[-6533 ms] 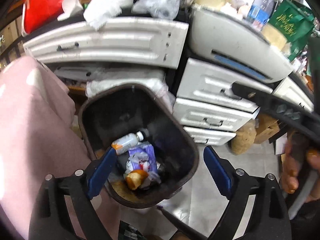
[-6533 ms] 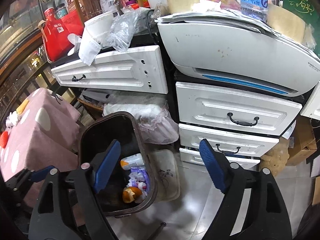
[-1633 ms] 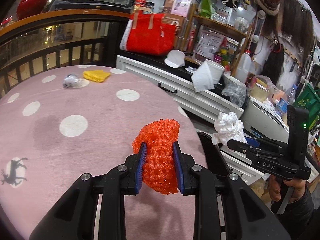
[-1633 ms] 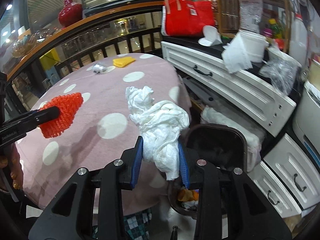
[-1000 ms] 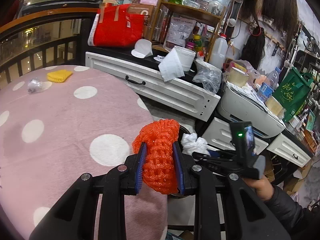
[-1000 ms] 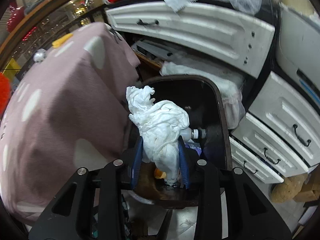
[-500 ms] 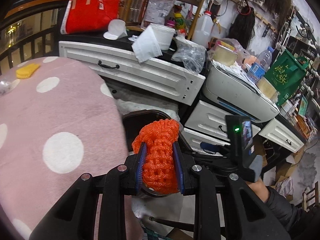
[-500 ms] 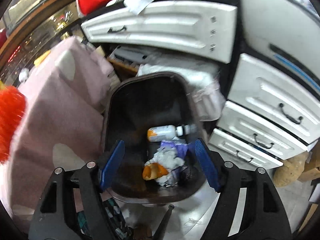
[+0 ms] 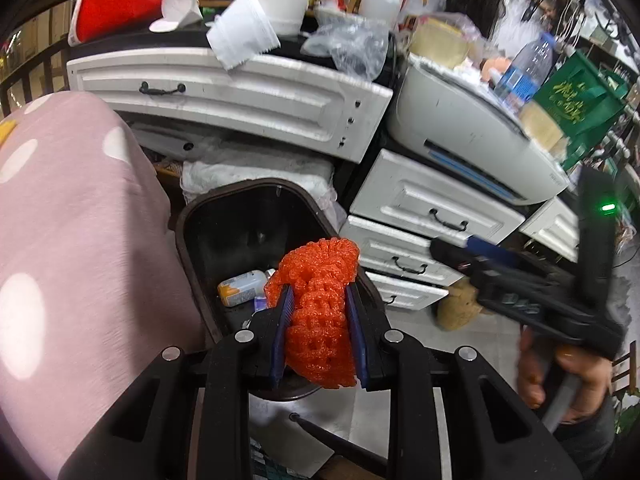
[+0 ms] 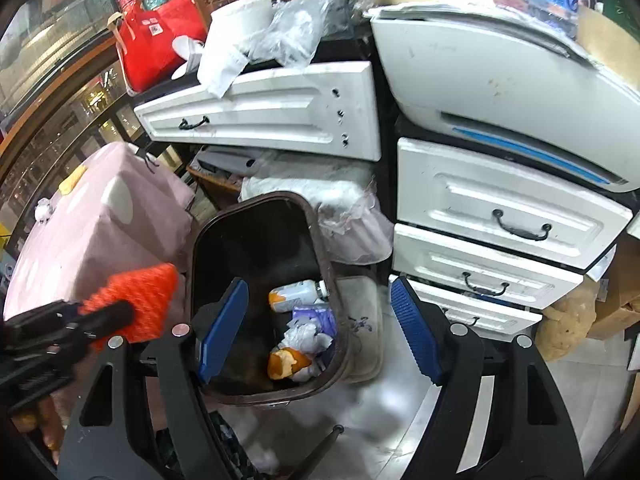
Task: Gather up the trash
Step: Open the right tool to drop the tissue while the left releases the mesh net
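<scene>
My left gripper point(image 9: 318, 336) is shut on an orange foam net point(image 9: 320, 312) and holds it above the near rim of the dark brown trash bin point(image 9: 192, 248). The net point(image 10: 136, 300) also shows in the right wrist view, left of the bin point(image 10: 320, 240). My right gripper point(image 10: 320, 328) is open and empty above the bin. Inside the bin lie a small bottle point(image 10: 296, 294), a crumpled white tissue point(image 10: 306, 336), a purple wrapper point(image 10: 316, 316) and an orange peel point(image 10: 286, 362).
A pink polka-dot table point(image 9: 60, 240) stands left of the bin. White drawers point(image 10: 500, 216) and a printer point(image 10: 500, 68) stand behind and right of it. A plastic-wrapped white bundle point(image 10: 340, 204) lies behind the bin. A yellow scrap point(image 10: 74, 180) lies on the table.
My right gripper opened over the bin and dropped the white tissue into it. My left gripper carried the orange net from above the table to the bin's near rim.
</scene>
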Available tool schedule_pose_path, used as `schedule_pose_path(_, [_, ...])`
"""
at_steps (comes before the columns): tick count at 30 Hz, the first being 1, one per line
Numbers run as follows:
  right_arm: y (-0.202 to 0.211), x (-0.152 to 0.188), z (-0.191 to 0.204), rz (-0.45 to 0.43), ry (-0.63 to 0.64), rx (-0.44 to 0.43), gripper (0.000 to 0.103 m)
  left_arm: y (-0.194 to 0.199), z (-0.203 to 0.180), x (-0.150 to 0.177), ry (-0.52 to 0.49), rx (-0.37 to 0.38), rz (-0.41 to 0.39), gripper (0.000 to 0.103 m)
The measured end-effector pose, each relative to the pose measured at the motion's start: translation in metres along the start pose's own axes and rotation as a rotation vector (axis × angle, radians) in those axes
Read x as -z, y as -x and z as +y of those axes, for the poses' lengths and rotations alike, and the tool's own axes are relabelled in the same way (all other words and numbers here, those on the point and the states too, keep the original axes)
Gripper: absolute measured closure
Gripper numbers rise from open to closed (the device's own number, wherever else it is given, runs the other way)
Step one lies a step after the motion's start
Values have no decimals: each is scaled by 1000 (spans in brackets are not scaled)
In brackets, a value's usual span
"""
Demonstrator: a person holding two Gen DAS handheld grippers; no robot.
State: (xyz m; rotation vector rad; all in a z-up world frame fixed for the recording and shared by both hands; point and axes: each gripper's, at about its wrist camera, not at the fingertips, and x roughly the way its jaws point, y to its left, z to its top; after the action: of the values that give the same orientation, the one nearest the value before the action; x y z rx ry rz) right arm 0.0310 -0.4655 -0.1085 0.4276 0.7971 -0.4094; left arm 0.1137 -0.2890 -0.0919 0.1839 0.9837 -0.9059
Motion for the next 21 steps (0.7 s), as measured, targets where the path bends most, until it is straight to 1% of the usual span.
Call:
schedule_pose_path(6, [5, -3, -7, -18, -11, 2, 29, -26, -4, 1, -17, -31, 44, 77])
schedule_pose_path(16, [6, -2, -6, -20, -12, 1, 29, -45, -3, 6, -42, -66, 78, 77])
schedule_pose_path(18, [6, -2, -6, -20, -10, 0, 29, -48, -2, 6, -42, -71, 80, 73])
schedule_pose_path(19, [6, -2, -5, -21, -9, 1, 29, -49, -1, 6, -42, -71, 84, 67])
schedule_pose_path(20, [6, -3, -5, -22, -7, 4, 29, -50, -2, 7, -44, -67, 87, 57])
schedule_pose_path(21, [7, -3, -5, -24, -3, 9, 29, -50, -3, 7, -48, -66, 87, 50])
